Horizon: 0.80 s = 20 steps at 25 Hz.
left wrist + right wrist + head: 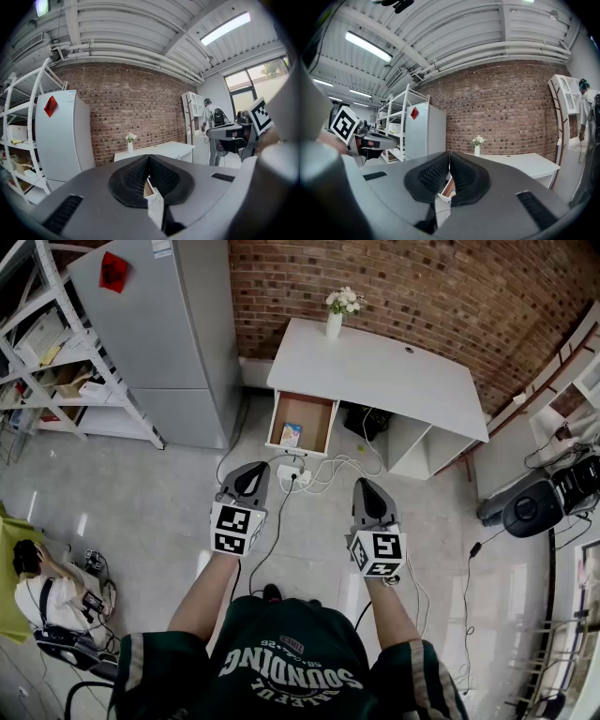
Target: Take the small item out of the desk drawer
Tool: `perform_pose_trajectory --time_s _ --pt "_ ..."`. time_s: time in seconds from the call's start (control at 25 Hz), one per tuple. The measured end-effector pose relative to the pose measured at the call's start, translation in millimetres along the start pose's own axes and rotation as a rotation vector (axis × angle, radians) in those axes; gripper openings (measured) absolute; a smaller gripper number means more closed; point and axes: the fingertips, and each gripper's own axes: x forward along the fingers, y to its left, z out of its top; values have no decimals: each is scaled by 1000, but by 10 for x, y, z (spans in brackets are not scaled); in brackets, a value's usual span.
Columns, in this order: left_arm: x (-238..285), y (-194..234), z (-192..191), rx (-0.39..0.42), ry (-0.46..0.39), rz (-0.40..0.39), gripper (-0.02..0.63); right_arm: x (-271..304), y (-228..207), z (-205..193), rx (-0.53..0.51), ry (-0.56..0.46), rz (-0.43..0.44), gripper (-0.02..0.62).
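Note:
A white desk (375,367) stands against the brick wall, and its wooden drawer (302,423) is pulled out at the left end. A small blue and white item (291,434) lies inside the drawer. My left gripper (249,481) and right gripper (367,493) hover side by side over the floor, well short of the drawer, both pointing toward the desk. In the left gripper view the jaws of the left gripper (148,158) meet at the tips with nothing between them. In the right gripper view the right gripper (449,156) likewise has its jaws closed and bare.
A power strip (294,472) with white cables lies on the floor just before the drawer. A grey fridge (159,324) stands left of the desk, with white shelving (56,352) beyond it. A vase of flowers (336,315) sits on the desk. A person sits at lower left (42,587).

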Motion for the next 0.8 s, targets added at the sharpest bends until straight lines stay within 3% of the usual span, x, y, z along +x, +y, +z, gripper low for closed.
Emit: perform_pose_trajectory --time_s 0.8 --pt "32 125 14 -6 -9 -33 17 59 179 -17 0 17 -15 25"
